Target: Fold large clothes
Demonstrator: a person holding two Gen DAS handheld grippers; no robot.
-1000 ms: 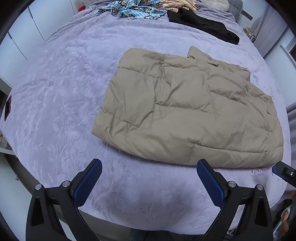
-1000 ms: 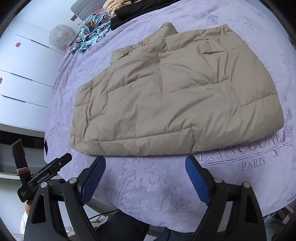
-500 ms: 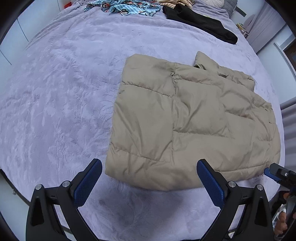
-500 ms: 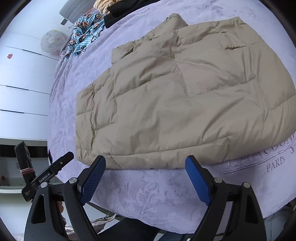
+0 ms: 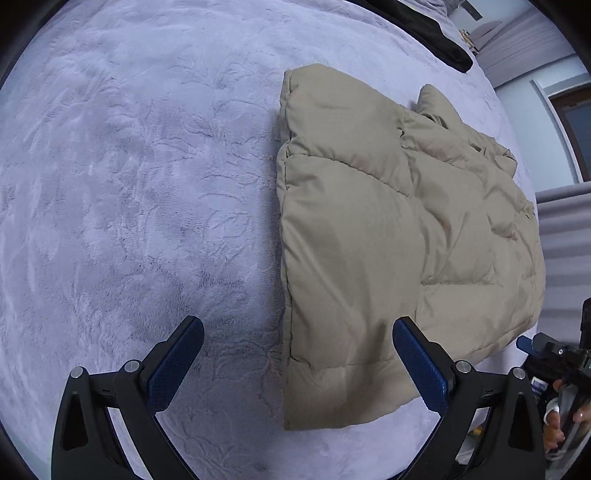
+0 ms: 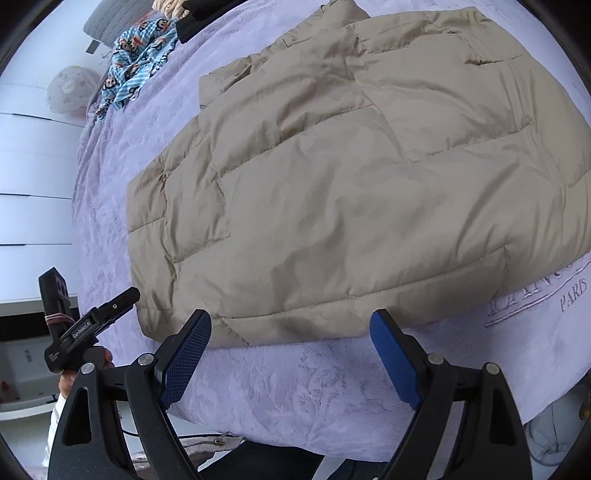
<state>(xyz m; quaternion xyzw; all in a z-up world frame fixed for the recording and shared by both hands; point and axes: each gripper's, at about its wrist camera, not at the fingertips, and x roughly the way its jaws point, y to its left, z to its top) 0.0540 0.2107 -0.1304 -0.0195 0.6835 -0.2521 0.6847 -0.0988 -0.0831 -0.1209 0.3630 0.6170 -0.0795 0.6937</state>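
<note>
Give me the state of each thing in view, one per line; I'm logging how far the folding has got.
Beige puffer jacket: lying flat on the bed, already folded over itself, not gripped.
Left gripper: open, over the jacket's near corner, holding nothing.
Right gripper: open, at the jacket's near edge, holding nothing.
Lilac bedspread: spread out under the jacket.
Patterned blue garment: crumpled at the far end.
Black garment: lying loose, unfolded.
</note>
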